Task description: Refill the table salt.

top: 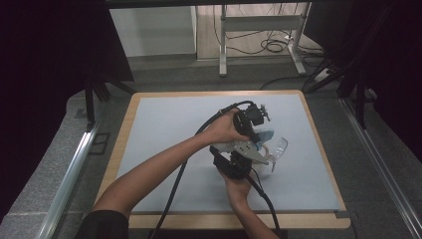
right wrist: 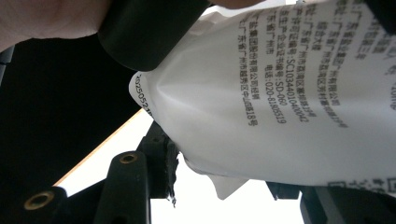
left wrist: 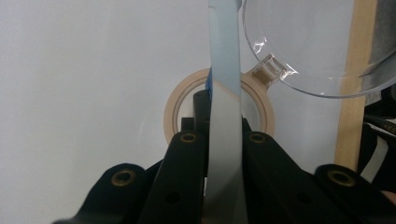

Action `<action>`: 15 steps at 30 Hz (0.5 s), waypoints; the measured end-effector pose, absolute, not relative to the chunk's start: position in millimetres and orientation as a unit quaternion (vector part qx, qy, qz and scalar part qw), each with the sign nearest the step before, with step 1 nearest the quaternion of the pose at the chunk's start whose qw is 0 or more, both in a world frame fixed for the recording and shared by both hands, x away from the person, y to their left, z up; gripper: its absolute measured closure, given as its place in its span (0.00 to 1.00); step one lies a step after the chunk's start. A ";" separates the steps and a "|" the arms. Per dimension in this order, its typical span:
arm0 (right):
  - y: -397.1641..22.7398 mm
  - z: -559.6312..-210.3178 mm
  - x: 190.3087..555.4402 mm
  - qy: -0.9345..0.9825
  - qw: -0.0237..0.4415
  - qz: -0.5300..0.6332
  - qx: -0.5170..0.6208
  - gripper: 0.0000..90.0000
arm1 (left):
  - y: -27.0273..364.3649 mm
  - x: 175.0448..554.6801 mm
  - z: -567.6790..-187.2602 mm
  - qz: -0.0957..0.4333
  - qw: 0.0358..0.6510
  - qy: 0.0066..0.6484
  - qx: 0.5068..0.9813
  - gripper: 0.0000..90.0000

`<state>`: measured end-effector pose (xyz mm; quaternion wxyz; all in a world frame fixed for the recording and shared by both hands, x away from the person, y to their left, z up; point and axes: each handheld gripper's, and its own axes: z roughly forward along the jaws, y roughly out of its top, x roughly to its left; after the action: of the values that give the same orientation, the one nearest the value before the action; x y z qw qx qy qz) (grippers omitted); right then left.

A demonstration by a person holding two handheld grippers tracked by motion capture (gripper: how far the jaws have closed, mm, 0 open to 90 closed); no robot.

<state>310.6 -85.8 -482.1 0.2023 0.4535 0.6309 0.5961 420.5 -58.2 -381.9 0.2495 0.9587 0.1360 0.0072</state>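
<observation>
Left claw (left wrist: 219,140) clamped on a white-and-blue pouch (left wrist: 224,116), edge-on between its jaws. Right claw (right wrist: 219,186) grips the pouch's lower corner, probably pinched; contact is partly hidden. Pouch held above the desk (top: 164,129), right of centre, over a tape roll (left wrist: 175,105) and a clear plastic bowl (left wrist: 303,42).

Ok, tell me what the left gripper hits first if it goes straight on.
Probably the tape roll, dead ahead of the jaws, past the packet they clamp; depth is unclear. The clear bowl sits off-line.
</observation>
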 end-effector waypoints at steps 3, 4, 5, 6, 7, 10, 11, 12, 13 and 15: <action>-85.9 -482.0 310.6 0.631 0.202 0.597 0.454 0.58 | -58.0 420.8 -381.7 0.007 0.249 0.136 0.959 1.00; -85.9 -482.0 310.7 0.631 0.202 0.597 0.454 0.58 | -57.9 420.9 -381.7 0.007 0.250 0.136 0.959 1.00; -85.9 -482.0 310.7 0.631 0.202 0.597 0.454 0.58 | -57.9 420.9 -381.7 0.007 0.250 0.136 0.959 1.00; -85.9 -482.0 310.7 0.631 0.202 0.597 0.454 0.58 | -57.9 420.9 -381.7 0.007 0.250 0.136 0.959 1.00; -85.9 -482.0 310.7 0.630 0.202 0.597 0.454 0.58 | -57.9 420.9 -381.7 0.007 0.250 0.136 0.959 1.00; -85.9 -482.0 310.7 0.630 0.203 0.596 0.454 0.58 | -57.8 421.2 -381.3 0.007 0.249 0.132 0.960 1.00; -85.9 -481.7 310.6 0.630 0.203 0.596 0.455 0.58 | -57.9 421.1 -381.1 0.007 0.248 0.132 0.960 1.00; -85.9 -481.6 310.5 0.630 0.203 0.596 0.454 0.58 | -58.2 420.6 -381.2 0.006 0.250 0.134 0.959 1.00; -85.9 -481.6 310.5 0.630 0.203 0.596 0.454 0.58 | -58.2 420.6 -381.2 0.006 0.250 0.134 0.959 1.00; -85.9 -481.1 310.4 0.629 0.203 0.597 0.455 0.58 | -58.5 420.3 -380.4 0.007 0.250 0.135 0.959 1.00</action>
<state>310.4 -85.9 -481.1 0.2029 0.4546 0.6293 0.5968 420.3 -58.5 -380.4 0.2505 0.9587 0.1347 0.0065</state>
